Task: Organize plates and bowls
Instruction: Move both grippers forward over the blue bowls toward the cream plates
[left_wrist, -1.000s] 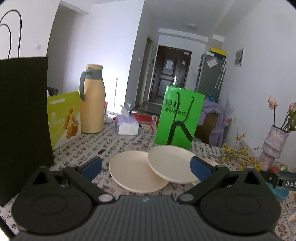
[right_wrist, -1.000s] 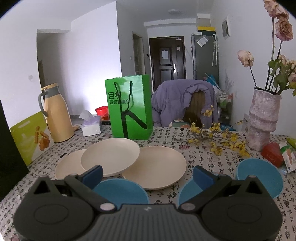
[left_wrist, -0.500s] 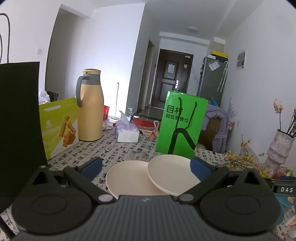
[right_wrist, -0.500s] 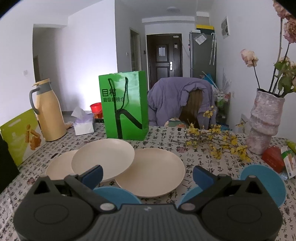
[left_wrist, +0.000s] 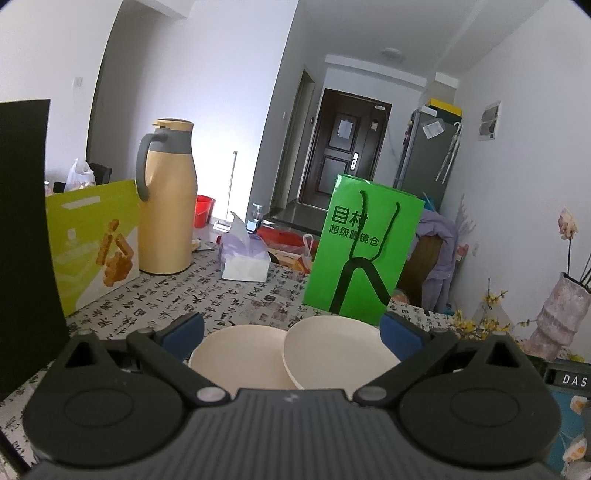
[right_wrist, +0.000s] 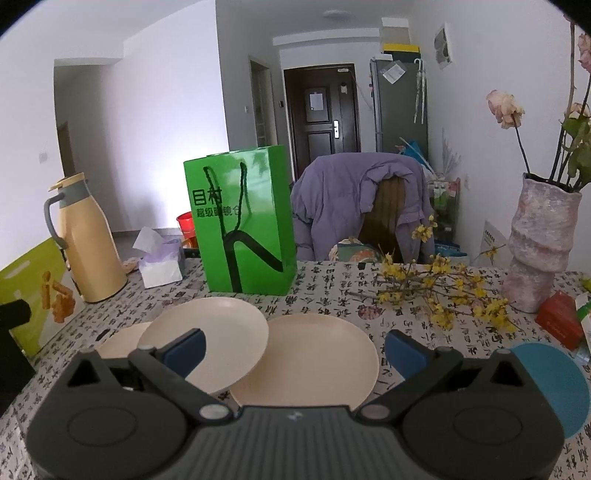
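Right wrist view, items taken from the green bag (right_wrist: 245, 221): table (right_wrist: 332, 280) under it; three cream plates in an overlapping row just in front of it, right plate (right_wrist: 314, 358), middle plate (right_wrist: 218, 339) lapping over both neighbours, left plate (right_wrist: 122, 338); blue bowl (right_wrist: 554, 387) well right of the bag. Right gripper (right_wrist: 293, 349), jaws wide and empty, hangs nearer than the plates with the right plate straight ahead between its fingers, so by my judgement this hand has the shorter reach. Left gripper (left_wrist: 291, 334), likewise spread and empty, faces the left and middle plates.
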